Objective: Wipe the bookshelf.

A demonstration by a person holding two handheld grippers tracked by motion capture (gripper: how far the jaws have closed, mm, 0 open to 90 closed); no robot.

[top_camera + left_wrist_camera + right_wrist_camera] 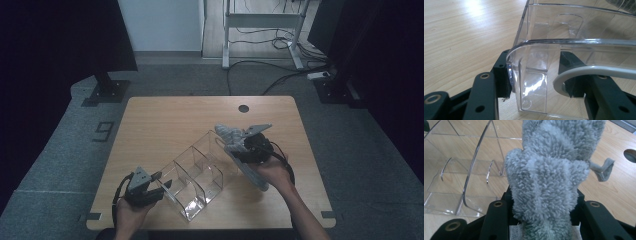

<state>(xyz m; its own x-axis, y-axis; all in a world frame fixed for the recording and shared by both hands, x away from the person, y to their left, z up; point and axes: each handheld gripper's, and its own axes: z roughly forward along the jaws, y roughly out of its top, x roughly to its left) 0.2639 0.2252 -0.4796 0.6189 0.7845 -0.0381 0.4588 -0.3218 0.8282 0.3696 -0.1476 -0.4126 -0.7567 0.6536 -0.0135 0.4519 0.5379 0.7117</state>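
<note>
Left tool (pixel 161 186) sat at the near-left corner of the desk (pixel 165 115), its two black jaws clamped on the end wall of the clear acrylic organizer (pixel 197 172); in the left gripper view one pad pressed the outside of that curved wall and the other sat inside it, seen through the plastic, with the organizer (pixel 564 45) rising straight ahead and a grey-white curved band crossing in front of the inner jaw. That organizer lay across the middle of the desk, running from the left tool toward the far right, its dividers splitting it into several open compartments, all resting on the wood

Right tool (pixel 245 145) was up over the organizer's far right end, jaws squeezed on a grey fluffy microfibre duster (pixel 240 150). From the right gripper view the duster (pixel 546 182) bulged up between the jaws, pinched on both sides, a small grey fabric loop (pixel 604 170) sticking out at its right. Behind it showed the organizer's clear dividers (pixel 474 165) and a round cable hole (pixel 631 155) in the desk. From above, the duster's pale flat part slanted down toward the person's right hand (pixel 272 172), near the desk's right side
</note>
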